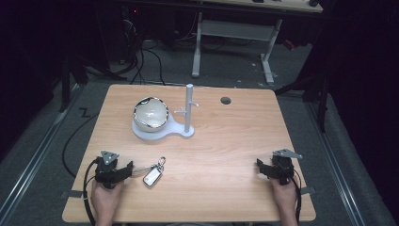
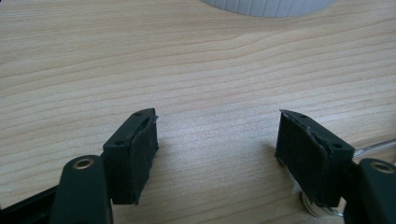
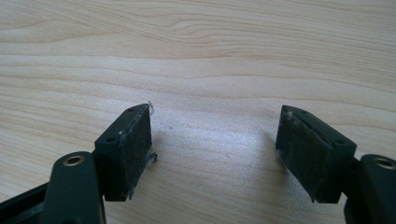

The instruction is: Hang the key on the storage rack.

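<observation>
Two hand-held tools rest low on a wooden desk (image 1: 235, 141), one at each bottom corner of the high view. The left tool (image 1: 128, 168) sits at lower left with its jaws spread wide and nothing pressed between them. Just beside its tip, toward the middle of the frame, lies a key fob (image 1: 152, 177) on a ring and clip, flat on the desk. In the left gripper view a sliver of metal ring (image 2: 317, 207) shows at the bottom right, beside the right-hand jaw rather than between the two. The right tool (image 1: 259, 165) sits at lower right, well apart from the fob, jaws also wide over bare wood.

Toward the upper middle of the high view stands a pale stand (image 1: 162, 133): a flat base carrying a white bowl (image 1: 150, 113) on its left and an upright post (image 1: 188, 107) with small pegs on its right. No peg carries anything.

Judging by this, the work has barely begun: the fob is not yet gripped or lifted. Picking it up and probably hanging it on a peg is all left to do.
</observation>
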A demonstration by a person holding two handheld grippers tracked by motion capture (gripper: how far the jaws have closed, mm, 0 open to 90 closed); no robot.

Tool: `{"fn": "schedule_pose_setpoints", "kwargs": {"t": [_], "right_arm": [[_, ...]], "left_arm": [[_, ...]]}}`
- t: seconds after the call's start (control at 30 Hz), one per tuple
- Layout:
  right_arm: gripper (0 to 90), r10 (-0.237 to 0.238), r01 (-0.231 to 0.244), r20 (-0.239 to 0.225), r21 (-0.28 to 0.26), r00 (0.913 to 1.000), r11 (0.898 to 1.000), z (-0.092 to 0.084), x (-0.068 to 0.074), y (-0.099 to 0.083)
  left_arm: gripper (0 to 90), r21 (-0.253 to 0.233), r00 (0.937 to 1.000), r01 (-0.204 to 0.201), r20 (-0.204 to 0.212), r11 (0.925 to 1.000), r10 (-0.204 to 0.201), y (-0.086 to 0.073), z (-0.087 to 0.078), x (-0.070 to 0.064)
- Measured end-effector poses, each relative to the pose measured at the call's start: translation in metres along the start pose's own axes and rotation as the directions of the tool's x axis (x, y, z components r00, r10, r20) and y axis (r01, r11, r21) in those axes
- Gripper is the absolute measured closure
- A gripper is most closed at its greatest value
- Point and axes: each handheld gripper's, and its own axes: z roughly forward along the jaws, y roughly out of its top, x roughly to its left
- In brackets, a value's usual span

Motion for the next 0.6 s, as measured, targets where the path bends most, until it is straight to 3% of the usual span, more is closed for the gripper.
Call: {"fn": "schedule_pose_setpoints", "kwargs": {"t": [0.6], "right_arm": [[27.1,0.001,-0.001,-0.001,0.001,1.0,1.0,0.0,0.0,0.0001]], "left_arm": [[28.4,0.003,0.9999,-0.006,0.01,1.0,0.006,-0.0014,-0.0016,-0.0026]]}}
